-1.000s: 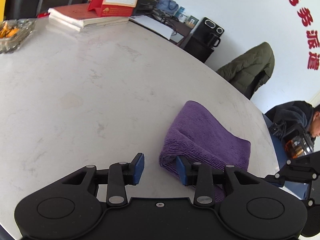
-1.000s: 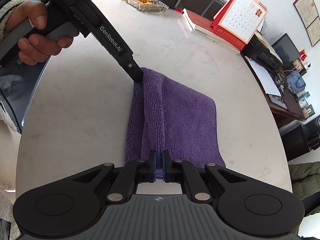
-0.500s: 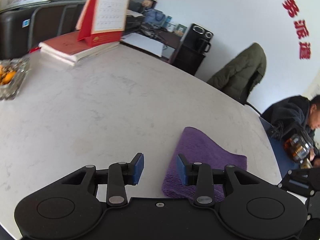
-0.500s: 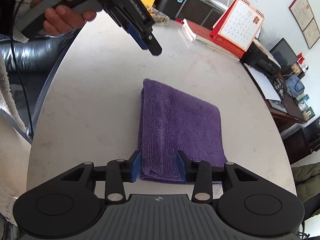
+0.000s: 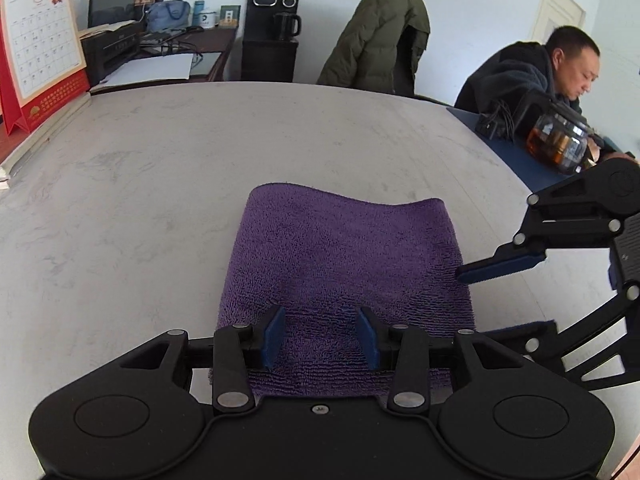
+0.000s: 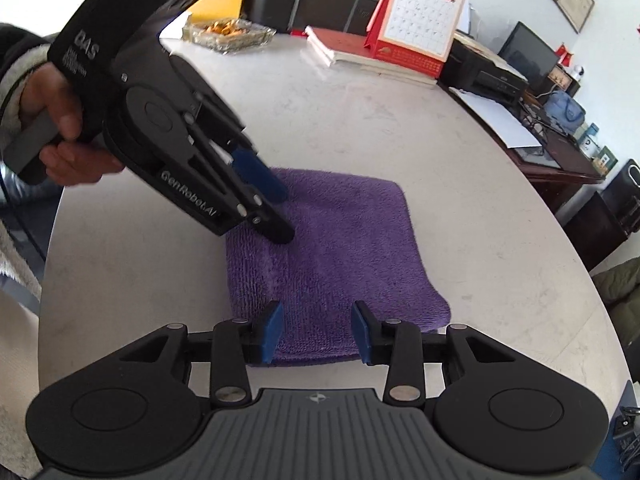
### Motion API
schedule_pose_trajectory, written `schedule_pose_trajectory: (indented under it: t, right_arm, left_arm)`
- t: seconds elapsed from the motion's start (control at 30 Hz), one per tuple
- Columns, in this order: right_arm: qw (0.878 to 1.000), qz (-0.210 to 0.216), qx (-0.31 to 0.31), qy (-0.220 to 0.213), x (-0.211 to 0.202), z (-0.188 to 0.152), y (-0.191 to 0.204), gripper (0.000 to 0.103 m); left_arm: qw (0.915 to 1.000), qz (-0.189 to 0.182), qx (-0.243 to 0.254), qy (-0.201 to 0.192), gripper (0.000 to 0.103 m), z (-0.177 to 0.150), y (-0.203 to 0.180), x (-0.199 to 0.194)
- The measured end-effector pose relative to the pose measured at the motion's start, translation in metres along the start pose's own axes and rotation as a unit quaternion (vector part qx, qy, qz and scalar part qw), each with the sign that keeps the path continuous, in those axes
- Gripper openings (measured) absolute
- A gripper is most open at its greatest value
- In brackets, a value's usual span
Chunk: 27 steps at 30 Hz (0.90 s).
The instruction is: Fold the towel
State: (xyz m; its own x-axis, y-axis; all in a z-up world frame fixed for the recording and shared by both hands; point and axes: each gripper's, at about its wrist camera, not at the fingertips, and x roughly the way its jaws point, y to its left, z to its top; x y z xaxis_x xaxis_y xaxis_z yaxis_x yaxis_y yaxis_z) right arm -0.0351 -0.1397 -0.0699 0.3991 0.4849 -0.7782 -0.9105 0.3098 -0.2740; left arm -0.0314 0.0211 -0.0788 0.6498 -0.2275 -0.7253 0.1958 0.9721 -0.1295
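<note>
The soft, limp purple terry towel [image 5: 344,256] lies folded on the table [image 5: 160,168], best pinched at a corner, under both grippers' jaws, left [image 5: 320,338] opening, right [image 6: 316,334] closing, neither gripping it.

One towel [image 5: 344,264], two tools, one calendar [image 6: 420,12].

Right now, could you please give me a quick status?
Left gripper opening, right gripper closing, neither pinching anything. Purple towel folded, flat on table. Nothing in the way.
</note>
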Motion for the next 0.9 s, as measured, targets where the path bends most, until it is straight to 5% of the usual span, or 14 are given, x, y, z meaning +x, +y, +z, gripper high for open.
schedule_pose_trajectory:
  t: [0.4, 0.67, 0.8, 0.9]
  right_arm:
    - [0.999, 0.007, -0.041, -0.009, 0.003, 0.002, 0.023, 0.039]
    - [0.992, -0.047, 0.119, -0.021, -0.012, 0.009, -0.033, 0.039]
    - [0.930, -0.031, 0.366, -0.017, 0.004, -0.016, -0.094, 0.039]
    - [0.919, -0.031, 0.392, -0.026, 0.011, -0.022, -0.100, 0.038]
  left_arm:
    - [0.9987, -0.004, 0.046, 0.023, 0.039, 0.011, 0.015, -0.001]
    - [0.9965, -0.019, 0.082, 0.003, 0.039, 0.040, 0.020, -0.001]
    - [0.9961, -0.022, 0.085, 0.010, 0.040, 0.048, 0.023, 0.011]
    - [0.9951, -0.032, 0.091, 0.021, 0.040, 0.046, 0.023, 0.019]
